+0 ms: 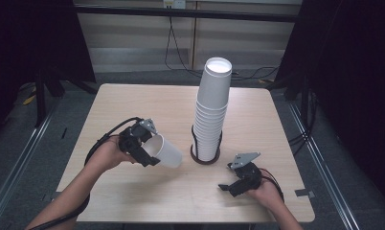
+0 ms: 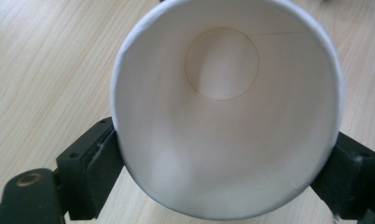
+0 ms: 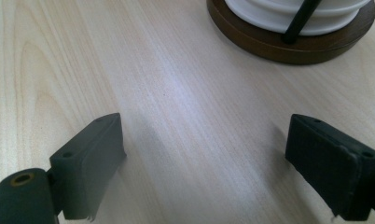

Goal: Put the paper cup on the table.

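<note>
Right claw [image 1: 227, 186]: nearest to us, low over the front right of the bench [image 1: 133, 201], its jaws spread wide with nothing between them; in the right gripper view we see bare wood between the two black pads.
Why it waits there: we judge it is standing clear, close to the holder base, ready to steady the stack or take the next cup.
Left claw [image 1: 152, 152]: at the left of the bench, closed on a single white paper cup [image 1: 165, 150]; in the left gripper view we see the pads pressing the cup's wall from either side, just behind the rim.
Cup's place: held above the bench, just left of the holder and apart from it.
Cup's heading: it lies tipped over, long axis roughly level, mouth toward the hand and its camera, base pointing right toward the stack; we look straight down into it to the round bottom [image 2: 221, 63].
Why held so: we take the grip near the rim as a way to keep the base free for seating it on the pile.
Holder base [image 3: 288, 44]: a dark brown round disc with thin black uprights.
Cup stack [image 1: 212, 110]: a tall column of nested white cups, upside down, rising from the holder at mid-bench and leaning slightly right at the top.
</note>
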Motion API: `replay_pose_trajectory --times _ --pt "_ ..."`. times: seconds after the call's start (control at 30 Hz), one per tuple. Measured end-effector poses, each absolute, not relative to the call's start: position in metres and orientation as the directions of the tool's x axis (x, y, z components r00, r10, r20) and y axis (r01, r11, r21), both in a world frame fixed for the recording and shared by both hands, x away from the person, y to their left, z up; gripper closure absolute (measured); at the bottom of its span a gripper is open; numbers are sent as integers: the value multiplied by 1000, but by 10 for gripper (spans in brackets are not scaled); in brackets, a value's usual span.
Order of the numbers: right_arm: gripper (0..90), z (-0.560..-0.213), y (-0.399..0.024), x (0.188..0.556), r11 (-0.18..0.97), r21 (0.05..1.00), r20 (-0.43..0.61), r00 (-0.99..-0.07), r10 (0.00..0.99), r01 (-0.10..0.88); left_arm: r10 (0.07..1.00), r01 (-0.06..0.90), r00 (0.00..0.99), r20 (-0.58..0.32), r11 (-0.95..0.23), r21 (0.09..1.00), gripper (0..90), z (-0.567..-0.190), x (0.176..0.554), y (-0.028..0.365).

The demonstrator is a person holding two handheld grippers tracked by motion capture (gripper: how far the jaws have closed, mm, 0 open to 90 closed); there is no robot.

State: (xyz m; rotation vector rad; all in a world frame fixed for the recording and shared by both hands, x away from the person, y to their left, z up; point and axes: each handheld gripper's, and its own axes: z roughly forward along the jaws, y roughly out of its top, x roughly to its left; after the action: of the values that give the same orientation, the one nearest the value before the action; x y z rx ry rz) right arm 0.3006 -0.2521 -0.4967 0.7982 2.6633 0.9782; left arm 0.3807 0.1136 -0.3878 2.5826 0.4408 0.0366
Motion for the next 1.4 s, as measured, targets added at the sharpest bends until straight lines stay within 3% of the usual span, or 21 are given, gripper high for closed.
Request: replay_pose_trajectory --times 0.7,1.4 --pt "104 -503 -258 295 580 704 7 -820 573 411 367 339 930 -3 -855 392 126 -394 390 113" --pt "107 -503 -257 295 577 705 6 -817 577 413 399 367 917 -2 -840 399 81 -400 394 113"
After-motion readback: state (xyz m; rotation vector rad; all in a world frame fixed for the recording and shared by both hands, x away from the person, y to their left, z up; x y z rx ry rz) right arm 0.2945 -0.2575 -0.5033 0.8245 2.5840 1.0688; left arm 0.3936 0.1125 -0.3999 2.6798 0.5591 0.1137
